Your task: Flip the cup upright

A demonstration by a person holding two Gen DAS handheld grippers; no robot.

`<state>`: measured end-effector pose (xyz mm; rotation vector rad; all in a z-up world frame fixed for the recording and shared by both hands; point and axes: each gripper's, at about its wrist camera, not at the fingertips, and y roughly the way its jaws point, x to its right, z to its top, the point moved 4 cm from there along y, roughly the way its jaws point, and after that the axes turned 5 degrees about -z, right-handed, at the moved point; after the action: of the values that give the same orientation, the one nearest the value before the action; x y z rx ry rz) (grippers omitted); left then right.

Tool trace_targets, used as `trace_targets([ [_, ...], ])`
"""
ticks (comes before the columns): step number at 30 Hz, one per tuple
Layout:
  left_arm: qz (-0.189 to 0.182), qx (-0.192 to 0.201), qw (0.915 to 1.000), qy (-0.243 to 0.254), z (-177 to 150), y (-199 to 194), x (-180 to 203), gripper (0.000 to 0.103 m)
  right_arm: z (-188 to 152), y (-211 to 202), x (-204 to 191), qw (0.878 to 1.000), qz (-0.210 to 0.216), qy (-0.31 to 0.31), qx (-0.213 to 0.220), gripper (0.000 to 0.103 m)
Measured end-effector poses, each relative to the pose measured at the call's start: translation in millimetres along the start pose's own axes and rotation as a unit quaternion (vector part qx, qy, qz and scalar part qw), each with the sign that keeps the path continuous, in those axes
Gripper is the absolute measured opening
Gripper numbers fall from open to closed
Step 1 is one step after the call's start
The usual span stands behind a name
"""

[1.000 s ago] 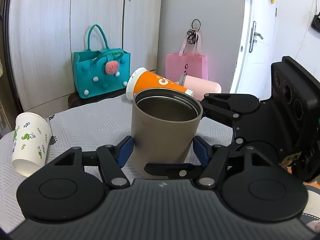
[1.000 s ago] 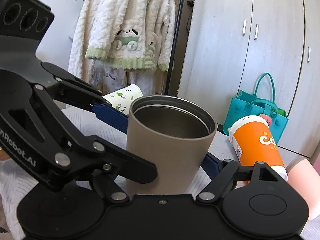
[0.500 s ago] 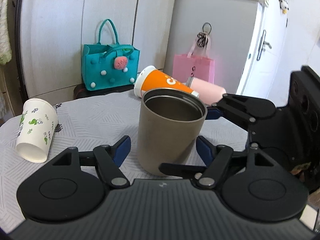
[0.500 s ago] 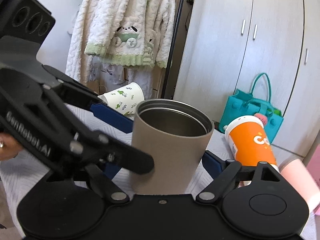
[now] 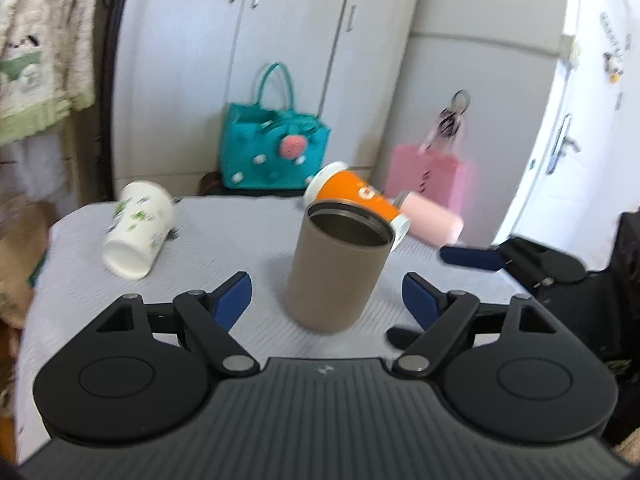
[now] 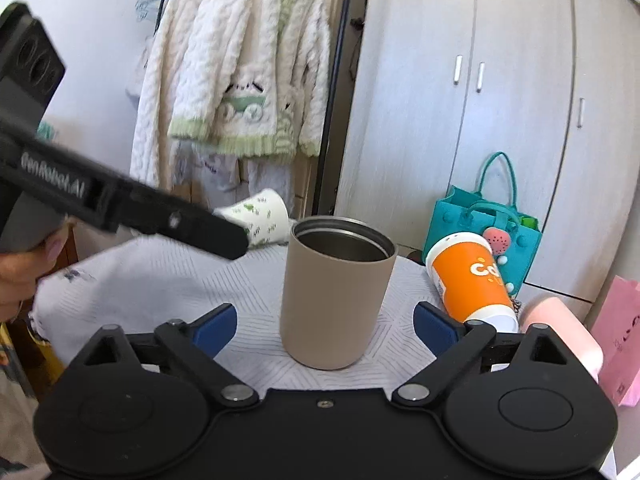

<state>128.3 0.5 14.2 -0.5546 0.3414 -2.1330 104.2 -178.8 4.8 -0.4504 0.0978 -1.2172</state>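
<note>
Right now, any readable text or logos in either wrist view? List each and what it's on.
"GenRobot.AI": white lettering on the arm of the left tool, seen in the right wrist view, slightly blurred.
"Co": white letters on the orange cup, cut off by its curve.
White paper cup: green leaf prints only, no words.
Pink bag: dark marks, too blurred to read.

Four cups on the table: one tan tumbler (image 6: 338,300), one orange cup (image 6: 470,280), one white leaf-print cup (image 5: 138,232), one pink cup (image 5: 434,222). Two bags: teal bag (image 6: 486,232), pink bag (image 5: 430,176). Two grippers.
</note>
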Motion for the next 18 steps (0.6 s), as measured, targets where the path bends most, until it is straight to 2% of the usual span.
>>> trace_targets([
  [3,0.014,-0.006,0.9999,-0.008,-5,-9,6,0.082,1,-13,-1,1.000,-0.007,0.011,0.002,0.097],
  [8,0.070,-0.012,0.9975,-0.001,-19,-18,13,0.082,-4,-31,4,0.998,-0.017,0.055,-0.006,0.097],
  [12,0.104,-0.020,0.9944,-0.007,-30,-21,10,0.083,-8,-45,4,0.997,-0.050,0.057,-0.008,0.097],
  [16,0.115,-0.026,0.9929,-0.018,-40,-25,7,0.086,-11,-58,5,0.995,-0.065,0.079,-0.008,0.098],
  [18,0.121,-0.024,0.9922,-0.019,-43,-29,8,0.090,-14,-65,5,0.993,-0.079,0.082,-0.005,0.103],
])
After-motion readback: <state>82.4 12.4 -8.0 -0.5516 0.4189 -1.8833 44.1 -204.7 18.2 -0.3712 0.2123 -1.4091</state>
